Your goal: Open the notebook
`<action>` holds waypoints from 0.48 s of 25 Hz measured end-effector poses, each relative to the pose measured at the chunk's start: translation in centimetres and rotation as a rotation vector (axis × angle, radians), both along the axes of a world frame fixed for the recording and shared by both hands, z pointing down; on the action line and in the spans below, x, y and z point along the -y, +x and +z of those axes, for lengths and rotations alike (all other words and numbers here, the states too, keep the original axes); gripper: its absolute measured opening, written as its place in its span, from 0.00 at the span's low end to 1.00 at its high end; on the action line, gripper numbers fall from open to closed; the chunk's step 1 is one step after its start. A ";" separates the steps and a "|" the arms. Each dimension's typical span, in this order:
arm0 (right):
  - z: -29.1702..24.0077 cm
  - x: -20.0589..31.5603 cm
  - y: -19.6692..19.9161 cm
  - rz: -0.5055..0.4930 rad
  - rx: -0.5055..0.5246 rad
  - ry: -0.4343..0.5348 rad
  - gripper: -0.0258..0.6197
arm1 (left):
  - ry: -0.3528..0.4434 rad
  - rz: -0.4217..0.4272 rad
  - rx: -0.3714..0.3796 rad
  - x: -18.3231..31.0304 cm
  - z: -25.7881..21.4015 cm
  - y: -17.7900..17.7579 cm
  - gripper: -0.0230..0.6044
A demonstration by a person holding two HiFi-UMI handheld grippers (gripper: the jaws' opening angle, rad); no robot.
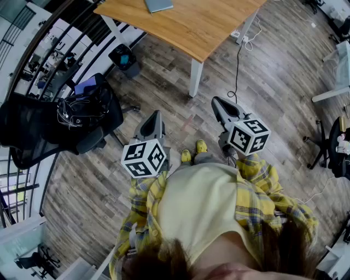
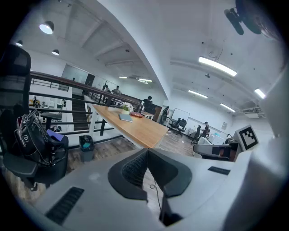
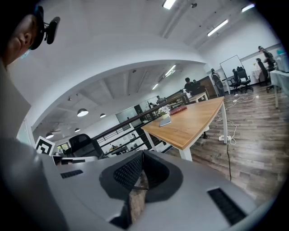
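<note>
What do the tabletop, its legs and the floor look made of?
Tabletop: wood or wood-look laminate, matt, warm grain lines visible. Table leg: probably painted metal, plain white and smooth. Floor: grey-brown wood-look planks, plank seams visible; real wood or vinyl cannot be told.

table [image 1: 186, 27]: far part cut off at head view's top edge | notebook [image 1: 158, 5]: far end cut off likewise | far people [image 2: 148, 102]: too small to tell details
</note>
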State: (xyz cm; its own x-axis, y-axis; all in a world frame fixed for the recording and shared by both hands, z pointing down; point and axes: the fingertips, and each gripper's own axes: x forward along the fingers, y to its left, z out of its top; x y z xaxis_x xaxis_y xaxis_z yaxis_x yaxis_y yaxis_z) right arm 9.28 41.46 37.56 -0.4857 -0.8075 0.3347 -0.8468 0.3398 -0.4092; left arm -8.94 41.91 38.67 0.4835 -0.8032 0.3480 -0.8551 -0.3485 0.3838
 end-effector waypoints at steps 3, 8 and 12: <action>0.3 0.0 0.1 0.001 -0.004 -0.009 0.14 | -0.012 -0.006 -0.016 -0.2 0.1 0.2 0.05; 0.7 0.1 0.0 -0.001 -0.009 -0.017 0.14 | -0.026 0.004 -0.019 -0.3 0.6 0.7 0.05; 0.5 0.4 0.1 -0.004 -0.009 -0.014 0.14 | -0.020 -0.003 -0.018 -0.1 0.4 0.6 0.05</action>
